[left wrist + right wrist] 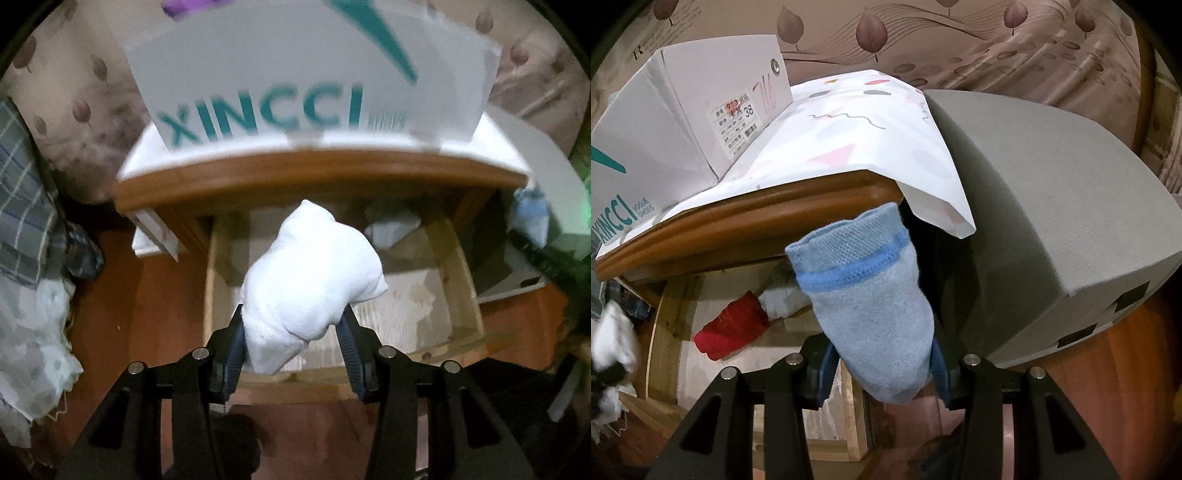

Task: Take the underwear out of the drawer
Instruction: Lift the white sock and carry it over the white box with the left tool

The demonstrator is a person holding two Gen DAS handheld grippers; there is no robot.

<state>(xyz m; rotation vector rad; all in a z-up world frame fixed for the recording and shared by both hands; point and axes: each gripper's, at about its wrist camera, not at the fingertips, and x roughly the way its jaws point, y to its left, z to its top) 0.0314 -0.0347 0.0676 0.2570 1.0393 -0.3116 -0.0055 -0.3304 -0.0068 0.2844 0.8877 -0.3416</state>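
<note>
Closest to me, my left claw (291, 343) is clamped on a bunched white garment (312, 280), which hangs above the open wooden drawer (463, 291), clear of its floor. My right claw (884, 369) is pinched on a pale blue piece of underwear (875, 317) with a brighter blue band and mesh top, lifted near the drawer's right side.

Both pieces look soft, light and limp to me; they will sag and swing rather than hold shape, so I judge a deep bite on a thick fold safer than an edge, which could slip through the pads.

Further in, a red garment (733, 330) and some white cloth (783, 301) lie on the drawer floor, touching each other. Beyond, the nightstand top (746, 218) carries a patterned sheet (857, 136) and a shoe box (690, 118).
</note>
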